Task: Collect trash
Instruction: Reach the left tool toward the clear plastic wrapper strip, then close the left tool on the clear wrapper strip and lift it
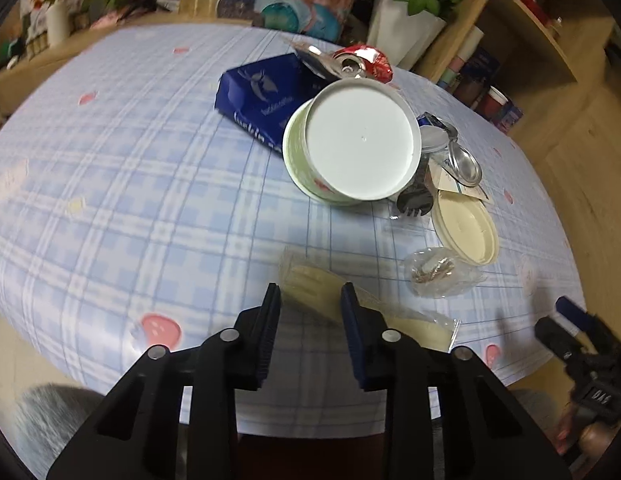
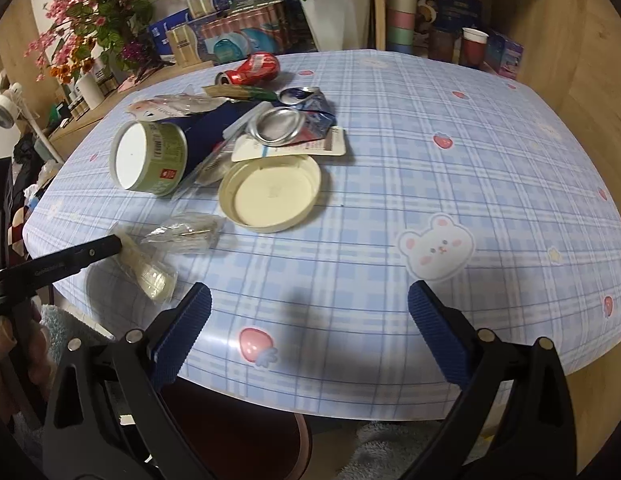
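Left gripper (image 1: 310,300) pinches the wrapped cutlery packet (image 1: 310,286), long axis toward 4 o'clock; right gripper (image 2: 309,304) spread, idle.

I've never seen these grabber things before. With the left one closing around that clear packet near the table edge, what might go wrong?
The left gripper straddles a slippery-looking clear plastic packet; the thin film might slide out or crumple rather than lift.

The packet lies near the table edge, so a nudge might push it off.

The green tub lies on its side and might roll if bumped.
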A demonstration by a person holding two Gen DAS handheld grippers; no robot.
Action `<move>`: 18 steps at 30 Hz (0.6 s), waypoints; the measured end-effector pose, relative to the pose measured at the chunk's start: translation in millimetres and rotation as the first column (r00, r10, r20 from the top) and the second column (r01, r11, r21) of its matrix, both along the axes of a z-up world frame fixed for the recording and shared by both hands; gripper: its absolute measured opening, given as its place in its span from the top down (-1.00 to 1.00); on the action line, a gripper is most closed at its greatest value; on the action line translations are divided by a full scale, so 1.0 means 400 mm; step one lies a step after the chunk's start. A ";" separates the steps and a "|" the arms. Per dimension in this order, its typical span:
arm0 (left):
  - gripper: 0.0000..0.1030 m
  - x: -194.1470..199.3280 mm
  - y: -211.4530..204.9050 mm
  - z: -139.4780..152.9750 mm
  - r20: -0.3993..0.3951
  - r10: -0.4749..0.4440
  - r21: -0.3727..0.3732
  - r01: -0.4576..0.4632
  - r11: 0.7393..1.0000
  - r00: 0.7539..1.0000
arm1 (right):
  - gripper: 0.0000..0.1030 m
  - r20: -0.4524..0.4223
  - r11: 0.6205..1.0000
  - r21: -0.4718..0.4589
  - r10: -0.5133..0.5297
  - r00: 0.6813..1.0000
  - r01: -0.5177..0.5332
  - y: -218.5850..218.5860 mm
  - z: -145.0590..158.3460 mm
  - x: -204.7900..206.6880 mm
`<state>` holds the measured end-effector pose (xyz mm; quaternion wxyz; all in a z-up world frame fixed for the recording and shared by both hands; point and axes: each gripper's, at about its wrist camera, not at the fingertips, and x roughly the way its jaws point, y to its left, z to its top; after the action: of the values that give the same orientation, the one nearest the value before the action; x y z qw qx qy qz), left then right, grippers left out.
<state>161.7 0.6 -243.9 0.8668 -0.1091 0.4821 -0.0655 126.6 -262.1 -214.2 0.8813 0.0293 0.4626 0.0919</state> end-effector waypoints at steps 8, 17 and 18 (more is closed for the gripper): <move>0.30 0.033 0.082 0.019 -0.010 0.109 -0.013 -0.109 0.994 0.994 | -0.88 -0.008 1.000 0.010 -0.009 1.000 0.009 -0.008 -0.006 -0.002; -0.68 0.032 -0.032 -0.006 -0.038 0.194 0.085 -0.190 0.978 0.980 | -0.88 -0.014 1.000 0.011 0.007 1.000 -0.007 0.007 -0.016 -0.003; -0.68 0.033 -0.036 -0.014 -0.045 0.202 0.108 -0.196 0.975 0.978 | -0.88 -0.016 1.000 0.011 0.005 1.000 -0.005 0.005 -0.018 -0.003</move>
<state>174.9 -13.7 -249.4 0.8596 -0.1138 0.4956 0.0496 125.4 -260.1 -221.2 0.8771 0.0339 0.4693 0.0965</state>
